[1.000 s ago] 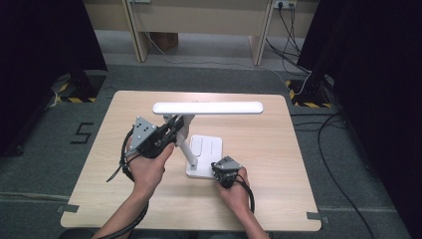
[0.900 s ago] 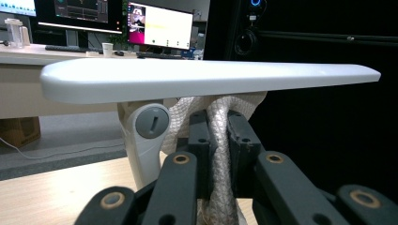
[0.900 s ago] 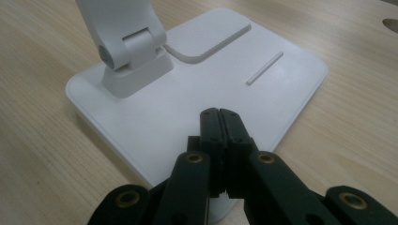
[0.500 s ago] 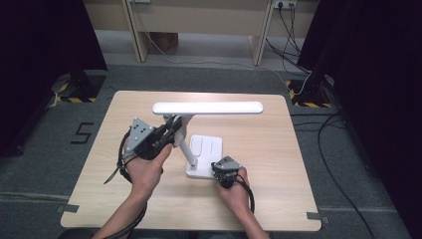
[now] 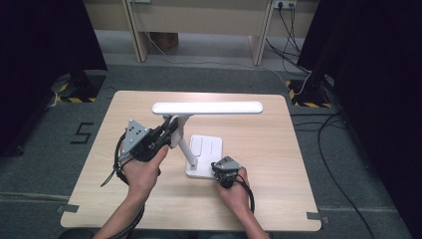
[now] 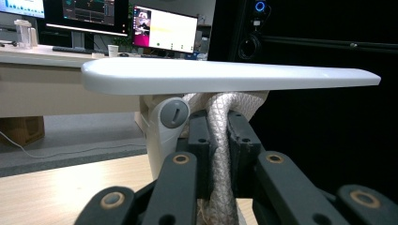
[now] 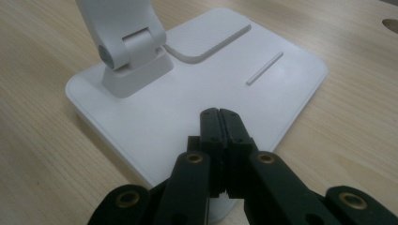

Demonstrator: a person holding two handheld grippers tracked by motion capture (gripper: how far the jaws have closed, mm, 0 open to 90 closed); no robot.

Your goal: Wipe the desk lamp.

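A white desk lamp stands on the wooden table (image 5: 278,149), its long flat head (image 5: 207,107) level above its square base (image 5: 208,147). My left gripper (image 5: 171,130) reaches in from the left under the head. In the left gripper view the head (image 6: 225,75) spans the frame, and my left gripper (image 6: 219,126) is shut on a white braided cable (image 6: 220,154) beside the grey hinge knob (image 6: 173,113). My right gripper (image 5: 219,169) is shut with nothing between its jaws. Its tips (image 7: 219,115) rest on the near corner of the base (image 7: 225,79), close to the arm's lower hinge (image 7: 126,47).
Bare tabletop lies to the right of and behind the lamp. Black cables (image 5: 343,149) run over the grey floor at the right. A light desk (image 5: 199,20) stands behind, with dark curtains on both sides. Monitors (image 6: 164,30) show in the left gripper view.
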